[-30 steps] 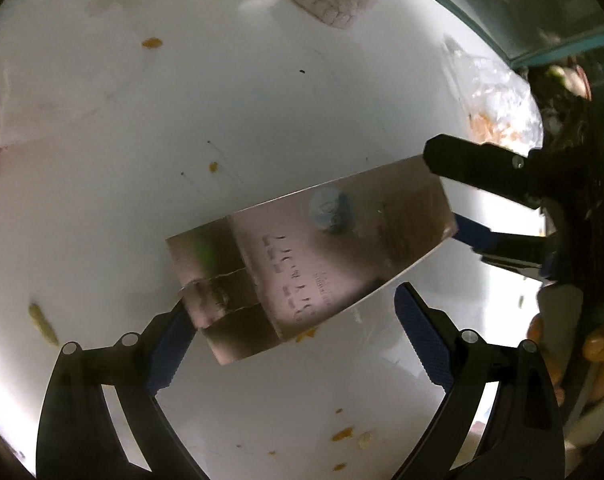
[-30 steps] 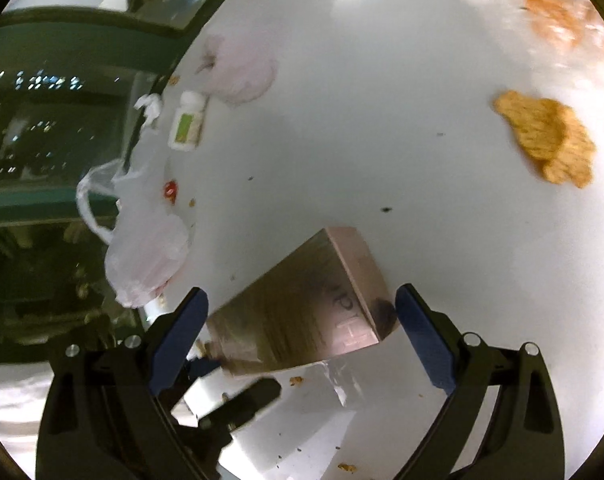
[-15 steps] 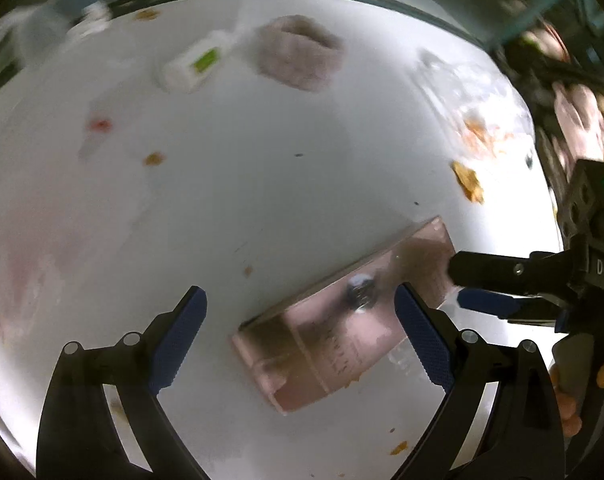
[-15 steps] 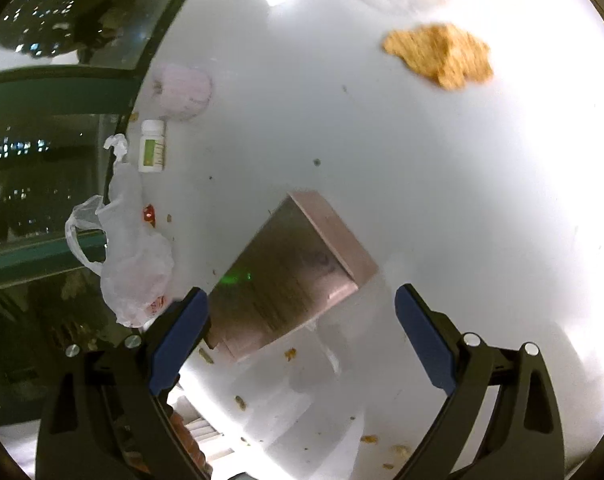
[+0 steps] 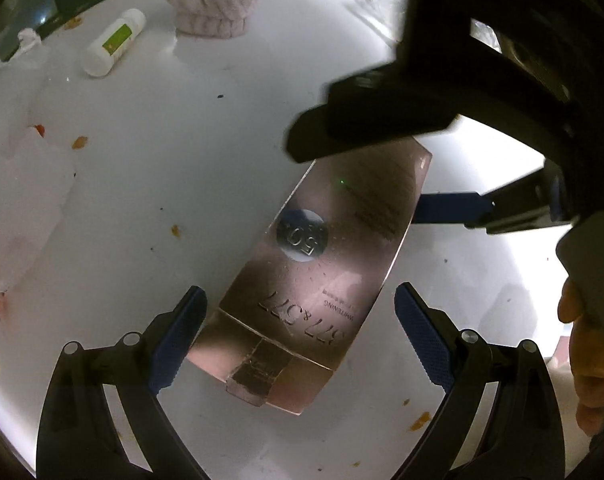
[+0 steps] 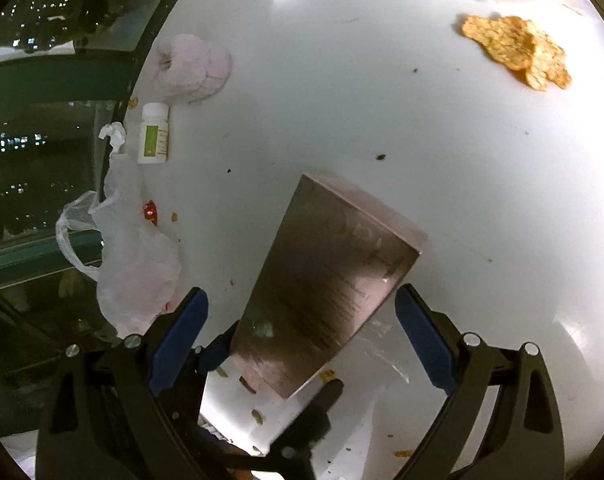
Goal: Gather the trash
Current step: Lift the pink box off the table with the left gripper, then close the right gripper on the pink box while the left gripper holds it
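A shiny pink carton [image 5: 322, 272] lies on the white table [image 5: 222, 152]. Its flap end sits between the fingers of my left gripper [image 5: 298, 320], which is open; the left pad [image 5: 178, 332] is close to the carton's edge. From the opposite side, my right gripper [image 6: 300, 312] is open around the carton's [image 6: 330, 280] other end. In the left wrist view the right gripper's black finger [image 5: 362, 128] passes over that far end and its blue pad [image 5: 450, 208] lies beside it. Neither gripper is closed on the carton.
A white bottle with a green label [image 6: 154, 134], a pink knitted band [image 6: 190, 68] and a thin plastic bag [image 6: 134, 264] lie by the table's left edge, beside dark glass. A crumbly cracker [image 6: 518, 52] sits far right. Crumbs dot the table. A hand [image 5: 594, 344] holds the right gripper.
My left gripper has come in on the carton, whose flap end now lies between its fingers and points more lengthwise. The right gripper has also closed in over the far end.
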A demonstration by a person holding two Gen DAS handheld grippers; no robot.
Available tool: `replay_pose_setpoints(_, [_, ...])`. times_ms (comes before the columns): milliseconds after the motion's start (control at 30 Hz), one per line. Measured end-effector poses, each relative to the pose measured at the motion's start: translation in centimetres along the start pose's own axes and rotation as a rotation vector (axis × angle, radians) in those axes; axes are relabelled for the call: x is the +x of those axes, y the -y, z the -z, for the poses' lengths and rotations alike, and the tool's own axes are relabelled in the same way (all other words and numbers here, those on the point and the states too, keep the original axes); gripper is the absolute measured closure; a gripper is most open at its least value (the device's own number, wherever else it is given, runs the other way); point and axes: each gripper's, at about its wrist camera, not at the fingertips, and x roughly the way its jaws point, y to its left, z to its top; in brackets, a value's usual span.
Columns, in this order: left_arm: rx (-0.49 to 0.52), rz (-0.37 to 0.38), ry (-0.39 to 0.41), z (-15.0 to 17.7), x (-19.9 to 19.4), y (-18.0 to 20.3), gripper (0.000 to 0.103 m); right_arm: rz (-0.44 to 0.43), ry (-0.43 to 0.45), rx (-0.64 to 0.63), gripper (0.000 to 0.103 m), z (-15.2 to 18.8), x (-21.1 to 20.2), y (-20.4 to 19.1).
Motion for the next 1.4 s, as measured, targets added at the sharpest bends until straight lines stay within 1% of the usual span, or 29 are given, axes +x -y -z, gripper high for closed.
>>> replay_pose_setpoints(133, [-0.010, -0.073, 0.019, 0.1, 0.3, 0.5, 0.011, 0.043, 0.010, -0.025, 0.011, -0.1, 0.3, -0.9])
replay_pose_setpoints(233, [-0.028, -0.095, 0.039, -0.1, 0.4, 0.4, 0.013, 0.085, 0.018, -0.049, 0.011, -0.1, 0.6, -1.7])
replay_pose_setpoints(300, [-0.036, -0.103, 0.057, -0.1, 0.3, 0.3, 0.020, 0.107, 0.032, -0.039, 0.013, -0.2, 0.6, -1.8])
replay_pose_setpoints(367, [-0.040, -0.098, 0.079, -0.1, 0.0, 0.2, 0.033, 0.143, 0.040, -0.030, 0.018, -0.3, 0.7, -2.1])
replay_pose_setpoints(400, [-0.044, -0.093, 0.088, 0.0, -0.1, 0.2, 0.037, 0.160, 0.038, -0.025, 0.020, -0.3, 0.7, -2.2])
replay_pose_setpoints(433, [-0.056, -0.088, 0.097, 0.2, -0.2, 0.0, 0.038, 0.187, 0.035, -0.018, 0.022, -0.4, 0.7, -2.4])
replay_pose_setpoints(467, [-0.062, -0.085, 0.106, 0.3, -0.2, 0.0, 0.038, 0.196, 0.030, -0.010, 0.026, -0.5, 0.8, -2.4])
replay_pose_setpoints(500, [-0.063, -0.088, 0.111, 0.3, -0.2, 0.1, 0.038, 0.153, 0.010, 0.009, 0.037, -0.7, 0.9, -2.4])
replay_pose_setpoints(533, [-0.061, -0.096, 0.116, 0.6, -0.2, 0.3, 0.040, 0.128, -0.003, 0.028, 0.041, -0.9, 1.0, -2.4])
replay_pose_setpoints(567, [-0.060, -0.097, 0.119, 0.6, -0.2, 0.5, 0.041, 0.102, -0.015, 0.055, 0.049, -1.0, 1.1, -2.3])
replay_pose_setpoints(600, [-0.060, -0.098, 0.121, 0.8, -0.3, 0.5, 0.041, 0.074, -0.025, 0.074, 0.054, -1.1, 1.2, -2.3])
replay_pose_setpoints(700, [-0.074, -0.098, 0.126, 1.0, -0.4, 0.2, 0.041, 0.059, -0.047, 0.098, 0.054, -1.5, 1.3, -2.3])
replay_pose_setpoints(767, [-0.088, -0.085, 0.127, 1.2, -0.5, -0.2, 0.042, 0.012, -0.090, 0.137, 0.052, -2.1, 1.9, -1.9])
replay_pose_setpoints(800, [-0.100, -0.073, 0.129, 1.4, -0.9, -0.8, 0.042, -0.019, -0.109, 0.158, 0.049, -2.2, 2.2, -1.7])
replay_pose_setpoints(833, [-0.115, -0.053, 0.130, 1.8, -1.2, -1.4, 0.043, -0.032, -0.121, 0.162, 0.047, -2.2, 2.4, -1.6])
replay_pose_setpoints(900, [-0.144, -0.016, 0.126, 1.8, -1.5, -2.0, 0.043, -0.045, -0.141, 0.146, 0.042, -2.2, 2.8, -1.8])
replay_pose_setpoints(933, [-0.161, 0.008, 0.123, 1.8, -1.5, -2.4, 0.043, -0.051, -0.151, 0.114, 0.040, -2.1, 3.1, -2.3])
replay_pose_setpoints(967, [-0.175, 0.030, 0.120, 1.7, -1.7, -2.8, 0.043, -0.054, -0.155, 0.092, 0.034, -2.0, 3.4, -2.9])
replay_pose_setpoints(1000, [-0.196, 0.056, 0.119, 1.7, -1.9, -3.3, 0.043, -0.054, -0.158, 0.070, 0.032, -2.0, 3.7, -3.3])
replay_pose_setpoints(1067, [-0.233, 0.099, 0.115, 1.8, -2.1, -4.3, 0.043, -0.060, -0.148, 0.030, 0.032, -1.8, 3.9, -4.1])
replay_pose_setpoints(1100, [-0.255, 0.113, 0.115, 1.9, -2.2, -4.9, 0.043, -0.074, -0.148, 0.018, 0.033, -1.7, 3.8, -4.2])
replay_pose_setpoints(1133, [-0.267, 0.116, 0.116, 1.9, -2.3, -5.4, 0.043, -0.089, -0.134, 0.008, 0.036, -1.5, 3.8, -4.2])
replay_pose_setpoints(1167, [-0.285, 0.121, 0.117, 2.0, -2.4, -5.9, 0.044, -0.091, -0.120, 0.005, 0.051, -1.5, 3.7, -4.2])
replay_pose_setpoints(1200, [-0.298, 0.129, 0.118, 2.3, -2.5, -6.2, 0.044, -0.113, -0.111, 0.012, 0.058, -1.5, 3.6, -3.9])
replay_pose_setpoints(1267, [-0.321, 0.148, 0.119, 2.5, -2.7, -6.6, 0.044, -0.149, -0.109, 0.042, 0.061, -1.4, 3.5, -3.2])
replay_pose_setpoints(1367, [-0.333, 0.145, 0.136, 2.9, -3.4, -5.9, 0.044, -0.165, -0.093, 0.025, 0.064, -1.1, 2.9, -3.2])
replay_pose_setpoints(1400, [-0.336, 0.145, 0.142, 2.6, -3.9, -6.1, 0.044, -0.182, -0.085, 0.021, 0.064, -1.0, 2.4, -3.2])
